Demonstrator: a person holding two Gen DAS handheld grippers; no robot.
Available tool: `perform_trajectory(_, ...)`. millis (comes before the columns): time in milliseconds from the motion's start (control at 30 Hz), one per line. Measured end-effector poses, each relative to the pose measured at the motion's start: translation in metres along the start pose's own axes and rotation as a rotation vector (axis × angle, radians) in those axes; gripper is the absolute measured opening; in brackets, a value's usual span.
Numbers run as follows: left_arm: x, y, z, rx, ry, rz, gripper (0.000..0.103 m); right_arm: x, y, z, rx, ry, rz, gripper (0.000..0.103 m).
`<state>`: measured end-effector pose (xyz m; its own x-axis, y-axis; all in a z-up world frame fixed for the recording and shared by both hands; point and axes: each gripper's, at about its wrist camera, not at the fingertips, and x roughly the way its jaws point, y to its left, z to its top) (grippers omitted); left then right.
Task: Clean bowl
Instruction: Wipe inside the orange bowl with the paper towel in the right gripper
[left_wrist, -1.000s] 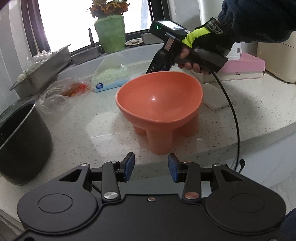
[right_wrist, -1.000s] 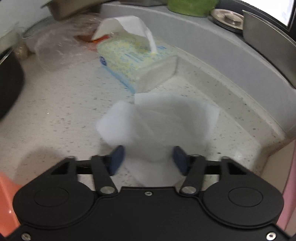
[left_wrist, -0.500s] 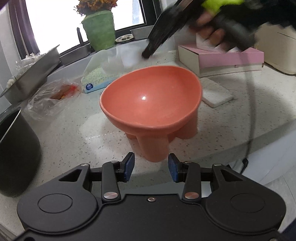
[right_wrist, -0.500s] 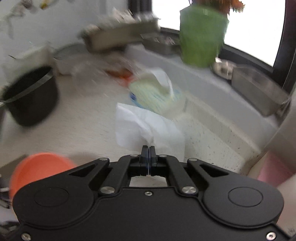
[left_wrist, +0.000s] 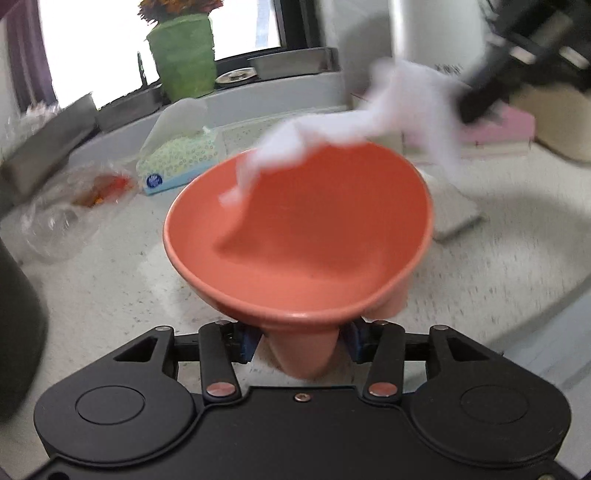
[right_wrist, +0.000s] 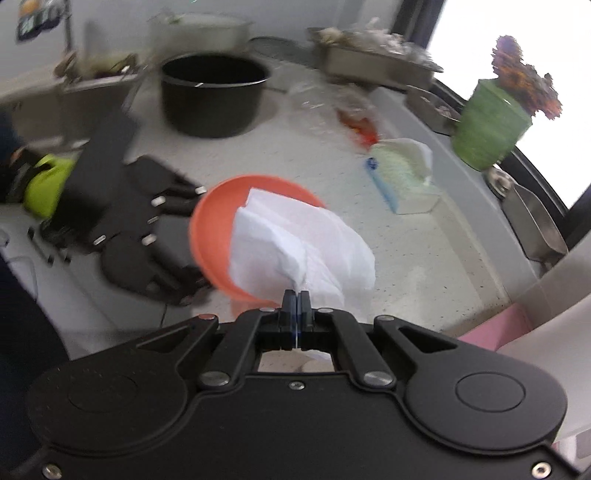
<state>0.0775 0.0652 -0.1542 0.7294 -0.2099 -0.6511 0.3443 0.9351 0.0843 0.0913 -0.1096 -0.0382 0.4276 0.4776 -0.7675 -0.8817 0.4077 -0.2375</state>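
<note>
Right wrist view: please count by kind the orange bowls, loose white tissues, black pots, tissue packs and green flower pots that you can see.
Orange bowl: 1
White tissue: 1
Black pot: 1
Tissue pack: 1
Green flower pot: 1
Total: 5

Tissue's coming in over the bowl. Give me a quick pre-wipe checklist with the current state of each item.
1. Right gripper shut on the tissue: ok.
2. Left gripper around the bowl's front leg: ok, but firm clamping cannot tell.
3. Orange bowl upright on the counter: ok.
4. Tissue touching the bowl's inside: cannot tell, blurred.
5. Bowl interior free of objects: ok.
</note>
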Motion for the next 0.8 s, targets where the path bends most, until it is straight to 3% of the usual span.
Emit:
perform_trajectory(100,0.001,0.001,-0.001,-0.014,-0.018,-0.018,0.038,-0.002,0.011,0.006,-0.073,0.039,0.004,0.000)
perform_trajectory(467,-0.004,0.006,-0.012,-0.056,-0.064,-0.066,0.038,0.046,0.045,0.067,-0.450,0.187,0.108,0.000)
perform_trajectory(667,-0.009,0.006,-0.015,-0.048,-0.066,-0.078,0.038,0.075,0.050,0.101,-0.484,0.140,0.086,0.000)
perform_trajectory(800,-0.011,0.007,-0.016,-0.053,-0.066,-0.078,0.038,0.080,0.033,0.098,-0.441,0.160,0.047,0.000)
